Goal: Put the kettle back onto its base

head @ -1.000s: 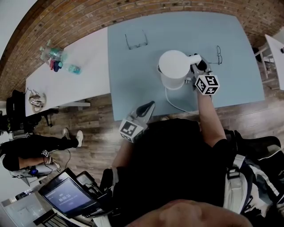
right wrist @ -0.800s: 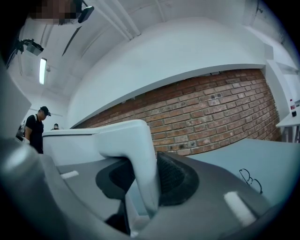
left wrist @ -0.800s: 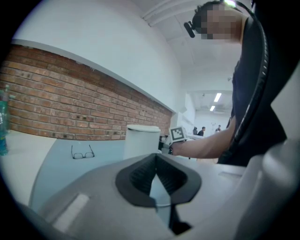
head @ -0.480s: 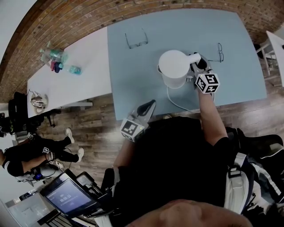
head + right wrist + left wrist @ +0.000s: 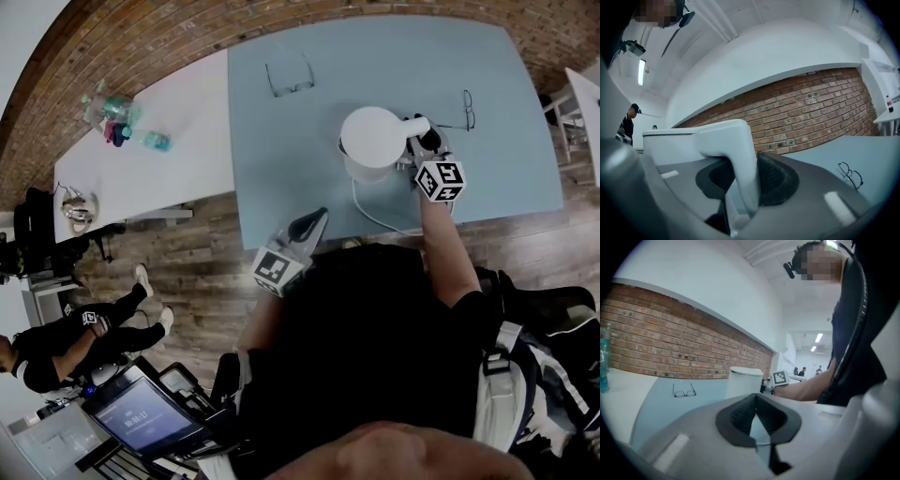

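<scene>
Nearest the person, the left gripper (image 5: 316, 221) hangs over the near edge of the blue desk (image 5: 281, 169). Its jaws are closed tip to tip, with nothing between them.

Further in and to the right, the right gripper (image 5: 419, 142) is level with the single white kettle (image 5: 373, 139). Its jaws are clamped on the kettle's handle (image 5: 740, 164). The right gripper view shows the upright bar of the handle standing between the two dark pads.

The kettle stands upright near the middle of the blue desk, with its long axis vertical and its lid on top. Its handle sticks out to the right in the head view, straight toward the right gripper. One white cord (image 5: 373, 211) curves out from beneath the kettle toward the near desk edge. Whether the kettle sits fully on its base cannot be told from above.

Beyond the kettle lie two pairs of glasses, well apart from each other. One pair (image 5: 466, 111) is just right of the handle, and the other (image 5: 289, 77) is near the far left corner.

There are two desks side by side. The white one (image 5: 169, 169) on the left carries a small cluster of bottles (image 5: 120, 117) at its far end, too small to count.
</scene>
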Demonstrator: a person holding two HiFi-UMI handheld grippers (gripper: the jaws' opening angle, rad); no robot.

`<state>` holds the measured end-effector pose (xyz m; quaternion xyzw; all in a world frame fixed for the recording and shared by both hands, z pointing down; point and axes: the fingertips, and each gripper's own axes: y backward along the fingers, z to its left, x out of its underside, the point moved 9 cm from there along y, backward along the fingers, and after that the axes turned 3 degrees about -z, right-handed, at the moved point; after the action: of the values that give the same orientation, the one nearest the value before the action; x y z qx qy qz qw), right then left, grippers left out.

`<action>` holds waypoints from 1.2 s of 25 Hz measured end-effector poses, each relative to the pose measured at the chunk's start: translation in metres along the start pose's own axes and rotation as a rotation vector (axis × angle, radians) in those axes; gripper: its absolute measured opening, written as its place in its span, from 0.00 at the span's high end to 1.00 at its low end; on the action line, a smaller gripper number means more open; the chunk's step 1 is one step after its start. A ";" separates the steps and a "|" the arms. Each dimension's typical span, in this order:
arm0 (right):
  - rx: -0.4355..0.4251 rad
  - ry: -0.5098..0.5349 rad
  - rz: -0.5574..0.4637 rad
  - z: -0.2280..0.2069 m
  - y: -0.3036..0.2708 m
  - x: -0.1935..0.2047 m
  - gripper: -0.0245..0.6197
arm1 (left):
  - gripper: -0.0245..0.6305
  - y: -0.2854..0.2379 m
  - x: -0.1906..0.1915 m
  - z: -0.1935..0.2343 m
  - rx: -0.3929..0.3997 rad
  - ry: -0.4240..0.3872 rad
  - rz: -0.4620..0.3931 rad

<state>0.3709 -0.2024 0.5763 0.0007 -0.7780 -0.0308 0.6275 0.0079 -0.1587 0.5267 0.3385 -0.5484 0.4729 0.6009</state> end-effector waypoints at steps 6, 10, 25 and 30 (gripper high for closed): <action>0.013 0.028 -0.009 0.002 0.003 0.001 0.77 | 0.96 -0.001 -0.001 -0.002 0.003 0.007 -0.010; 0.027 0.031 -0.006 0.003 0.005 0.002 0.77 | 0.96 -0.002 0.000 -0.002 0.008 0.005 -0.012; 0.035 0.051 0.037 0.004 0.002 0.004 0.79 | 0.96 -0.001 0.000 -0.001 0.013 0.001 -0.018; 0.031 0.051 0.045 0.004 -0.001 0.003 0.79 | 0.96 -0.002 0.000 -0.002 0.019 -0.003 -0.016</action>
<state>0.3659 -0.2037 0.5785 -0.0064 -0.7621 -0.0046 0.6474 0.0110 -0.1572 0.5263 0.3492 -0.5419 0.4729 0.6007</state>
